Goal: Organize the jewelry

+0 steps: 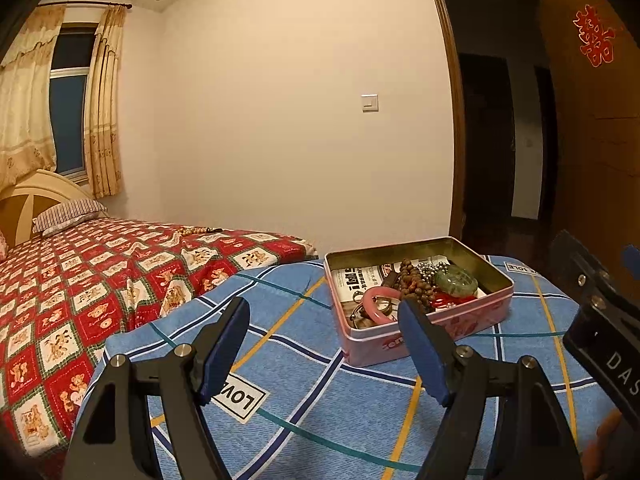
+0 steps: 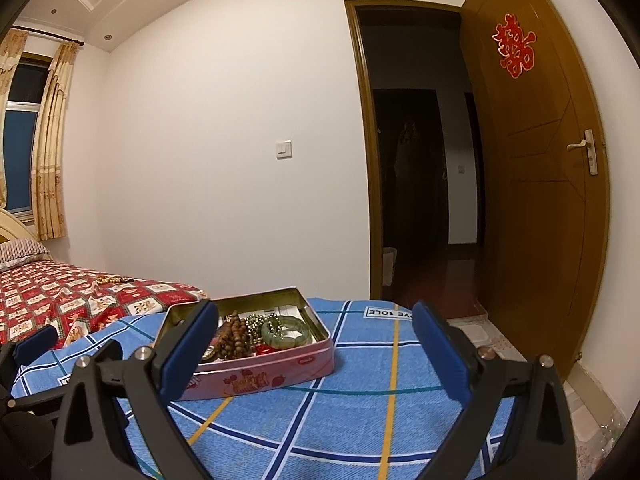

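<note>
A pink tin box (image 1: pixel 420 340) (image 2: pixel 256 376) stands open on the blue checked cloth (image 1: pixel 320 400) (image 2: pixel 360 360). It holds a brown bead string (image 1: pixel 414 280) (image 2: pixel 234 336), a green jade bangle (image 1: pixel 456 280) (image 2: pixel 286 330), a pink bangle (image 1: pixel 374 304), silver beads (image 1: pixel 434 268) and red pieces. My left gripper (image 1: pixel 324 352) is open and empty, just short of the tin. My right gripper (image 2: pixel 316 352) is open and empty, with its left finger (image 2: pixel 188 352) in front of the tin. A light bead string (image 1: pixel 196 231) (image 2: pixel 110 280) lies on the red bedspread.
A bed with a red bear-print cover (image 1: pixel 80 280) (image 2: pixel 60 300) and a striped pillow (image 1: pixel 68 214) lies to the left. An open wooden door (image 2: pixel 532 200) and a dark doorway (image 2: pixel 416 180) are to the right. The right gripper's body (image 1: pixel 600 320) shows in the left wrist view.
</note>
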A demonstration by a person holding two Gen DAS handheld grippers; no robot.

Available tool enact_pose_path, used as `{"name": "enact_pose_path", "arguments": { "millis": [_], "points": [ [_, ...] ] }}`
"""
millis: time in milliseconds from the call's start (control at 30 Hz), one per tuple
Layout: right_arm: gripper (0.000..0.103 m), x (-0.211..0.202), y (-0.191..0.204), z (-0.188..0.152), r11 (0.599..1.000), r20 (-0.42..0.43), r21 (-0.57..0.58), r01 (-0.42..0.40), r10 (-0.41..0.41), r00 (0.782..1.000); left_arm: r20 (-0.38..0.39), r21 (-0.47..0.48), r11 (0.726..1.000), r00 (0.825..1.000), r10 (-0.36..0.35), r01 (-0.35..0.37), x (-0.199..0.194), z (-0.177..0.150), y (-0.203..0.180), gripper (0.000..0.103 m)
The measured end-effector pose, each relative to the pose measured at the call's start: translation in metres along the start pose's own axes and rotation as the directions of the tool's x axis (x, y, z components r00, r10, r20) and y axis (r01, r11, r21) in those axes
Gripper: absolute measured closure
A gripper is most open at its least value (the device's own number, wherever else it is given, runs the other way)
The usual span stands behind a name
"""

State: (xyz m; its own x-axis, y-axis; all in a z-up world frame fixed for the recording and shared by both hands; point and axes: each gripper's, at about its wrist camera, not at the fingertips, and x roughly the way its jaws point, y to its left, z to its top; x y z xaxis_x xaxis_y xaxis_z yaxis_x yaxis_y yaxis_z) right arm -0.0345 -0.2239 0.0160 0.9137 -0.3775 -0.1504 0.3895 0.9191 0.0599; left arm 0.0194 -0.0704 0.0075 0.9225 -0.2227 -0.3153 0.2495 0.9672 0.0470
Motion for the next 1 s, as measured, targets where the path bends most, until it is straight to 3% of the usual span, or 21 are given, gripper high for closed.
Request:
{"name": "enact_pose_path", "arguments": {
  "millis": [267,1000],
  "points": [
    [0.001,-0.0036,-0.0023,0.0008,1.000,0.015,0.006,0.006,-0.006,1.000,0.005,0.000,1.000,1.000,0.008,-0.008,-0.0014,0.0003,-0.0005,0.018],
    [0.000,0.0005,-0.0045,0.0005,1.000,-0.013,0.014,0.020,-0.019,1.000,0.015,-0.033,0.999,1.000,-0.011,0.011,-0.0028,-0.0001,0.0005,0.017]
  ]
}}
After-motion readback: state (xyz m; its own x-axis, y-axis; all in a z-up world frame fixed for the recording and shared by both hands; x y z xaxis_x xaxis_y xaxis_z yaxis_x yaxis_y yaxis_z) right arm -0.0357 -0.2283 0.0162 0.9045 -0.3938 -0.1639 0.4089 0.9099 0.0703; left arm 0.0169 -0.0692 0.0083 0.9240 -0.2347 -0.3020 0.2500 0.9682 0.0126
